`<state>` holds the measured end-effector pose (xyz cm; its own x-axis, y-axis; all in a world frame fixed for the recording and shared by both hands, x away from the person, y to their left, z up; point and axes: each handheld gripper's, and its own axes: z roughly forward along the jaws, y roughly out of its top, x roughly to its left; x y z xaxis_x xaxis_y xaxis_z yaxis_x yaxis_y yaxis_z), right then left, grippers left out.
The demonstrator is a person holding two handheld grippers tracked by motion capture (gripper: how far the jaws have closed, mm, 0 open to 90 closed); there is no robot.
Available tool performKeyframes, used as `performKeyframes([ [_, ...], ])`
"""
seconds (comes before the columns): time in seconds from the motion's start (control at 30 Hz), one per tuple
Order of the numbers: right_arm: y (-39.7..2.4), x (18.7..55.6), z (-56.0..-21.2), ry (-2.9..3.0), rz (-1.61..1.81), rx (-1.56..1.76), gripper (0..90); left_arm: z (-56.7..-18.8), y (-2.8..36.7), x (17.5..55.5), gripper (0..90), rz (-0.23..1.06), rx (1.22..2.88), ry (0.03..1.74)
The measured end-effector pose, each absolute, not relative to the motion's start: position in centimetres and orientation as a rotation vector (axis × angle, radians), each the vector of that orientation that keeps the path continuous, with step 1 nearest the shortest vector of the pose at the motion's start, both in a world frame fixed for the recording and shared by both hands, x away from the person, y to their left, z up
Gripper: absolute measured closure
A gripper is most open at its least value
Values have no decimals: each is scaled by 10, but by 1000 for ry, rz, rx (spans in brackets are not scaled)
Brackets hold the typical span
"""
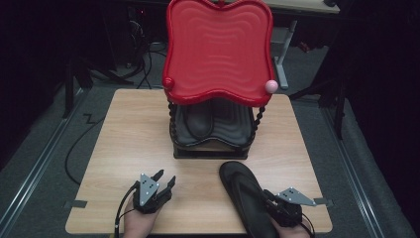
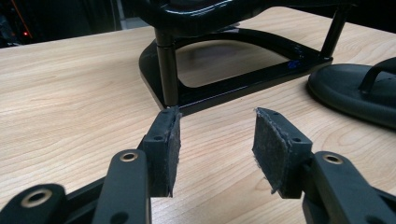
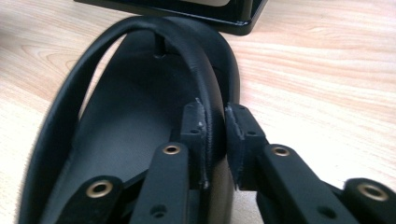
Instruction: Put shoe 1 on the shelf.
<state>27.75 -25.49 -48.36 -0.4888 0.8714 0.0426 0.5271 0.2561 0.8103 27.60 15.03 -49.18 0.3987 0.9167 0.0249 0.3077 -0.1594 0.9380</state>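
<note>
— Checking the rack (image 1: 173, 130) first: what is stowed so far?

— One black sandal (image 1: 197, 121) lies on the lower tray (image 1: 233, 128), left half, under the red top tray (image 1: 218, 44). The right half of that lower tray looks free.

— And its mate?

— The second sandal (image 1: 241, 191) is flat on the surface (image 1: 133, 129), in front of the rack and to its right, near the person's edge. Not lifted as far as I can tell.

— Right claw (image 3: 215, 116)?

— Narrow, pinched on the strap (image 3: 201, 60) of that second sandal, low on the strap's side arm. The right gripper view shows the pads on either side of the band with the footbed below.

— Left claw (image 1: 166, 177)?

— Standing fairly wide with nothing between the pads (image 2: 168, 140). It hovers low over bare wood, pointed at the rack's black base (image 2: 243, 79), well apart from both sandals.

— So how far along?

— My reading: roughly halfway. One sandal shelved, the other gripped but on the surface. Left to do: raise it by the strap, carry it forward under the red tray, set it beside the first on the lower tray, then release.

— Any worry?

— Strap hold may let the sole dangle and catch the tray's rim going in.
</note>
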Motion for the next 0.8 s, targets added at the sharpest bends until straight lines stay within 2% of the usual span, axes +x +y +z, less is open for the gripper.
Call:
performKeyframes([
  [0.2,-255,272,-474,2070,1138,1244,825,-491,151,277,515,786,1685,1085],
  [0.8,-245,257,-449,2000,1225,1153,826,-491,148,276,516,788,1695,1061],
])
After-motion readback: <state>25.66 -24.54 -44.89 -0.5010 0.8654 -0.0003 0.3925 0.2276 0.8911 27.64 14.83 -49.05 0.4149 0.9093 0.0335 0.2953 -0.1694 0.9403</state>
